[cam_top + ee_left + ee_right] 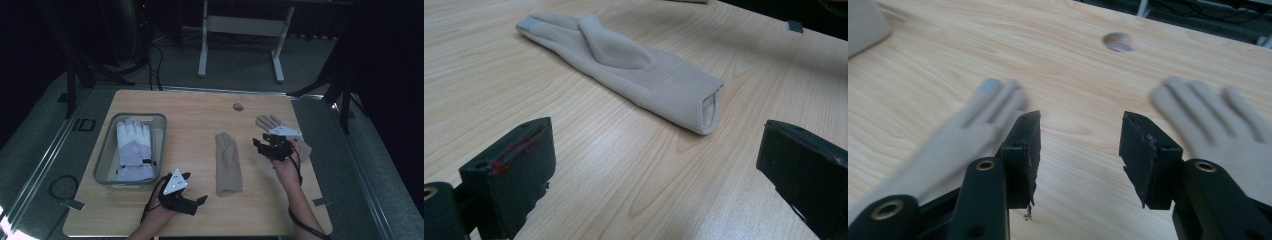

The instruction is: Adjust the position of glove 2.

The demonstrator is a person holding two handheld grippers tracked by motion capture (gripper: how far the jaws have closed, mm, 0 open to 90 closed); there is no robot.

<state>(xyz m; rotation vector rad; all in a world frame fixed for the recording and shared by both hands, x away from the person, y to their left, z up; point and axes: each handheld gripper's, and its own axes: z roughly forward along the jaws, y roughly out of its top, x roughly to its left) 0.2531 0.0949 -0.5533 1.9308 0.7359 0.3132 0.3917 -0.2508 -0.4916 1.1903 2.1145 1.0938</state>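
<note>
"ID" marking on floor (pixel 83 124) left of table (pixel 200 107)

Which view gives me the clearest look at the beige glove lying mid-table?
The left gripper view: the beige glove lies sharp and close, cuff opening toward the camera. The high view shows it whole but small. In the right gripper view it is motion-blurred.

A beige glove (pixel 228 164) lay flat mid-table, fingers pointing away; a second beige glove (pixel 270 122) lay flat near the table's right edge, fingers spread
</note>
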